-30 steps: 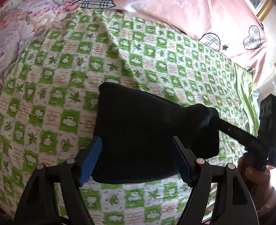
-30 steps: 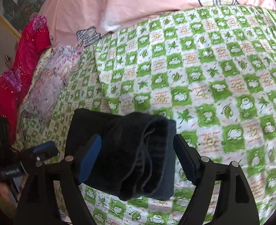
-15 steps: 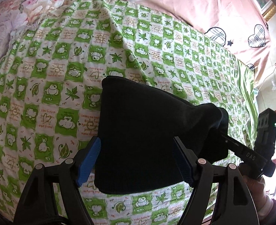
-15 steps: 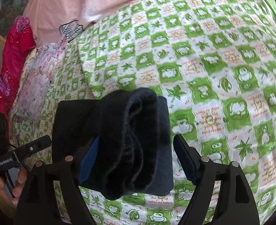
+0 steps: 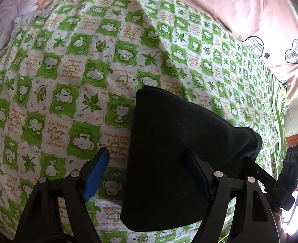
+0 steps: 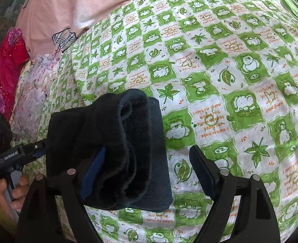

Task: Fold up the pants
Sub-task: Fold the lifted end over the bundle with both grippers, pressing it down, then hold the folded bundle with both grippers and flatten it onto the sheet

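Observation:
The folded dark pants (image 5: 175, 158) lie as a thick bundle on the green checked sheet (image 5: 72, 93). My left gripper (image 5: 147, 176) is open over the bundle's left edge. Its left pad stands clear above the sheet and its right finger (image 5: 197, 178) is over the cloth. My right gripper (image 6: 147, 175) is also open. The rolled end of the pants (image 6: 116, 145) covers part of its left pad, while its right finger (image 6: 201, 174) stands free over the sheet. Each view shows the other gripper at the bundle's far side, the right one (image 5: 278, 182) and the left one (image 6: 17, 156).
A pink duvet (image 5: 240, 10) with plaid hearts lies across the far side of the bed. Floral bedding (image 6: 29, 93) and a red cloth (image 6: 9, 64) are heaped at the left end. A hand (image 6: 9, 190) holds the left gripper's handle. The sheet's edge drops off at the right (image 5: 280, 121).
Both grippers have sunk closer to the bed. In the left view the pants now sit rightwards, off the left pad. In the right view they sit leftwards, off the right pad.

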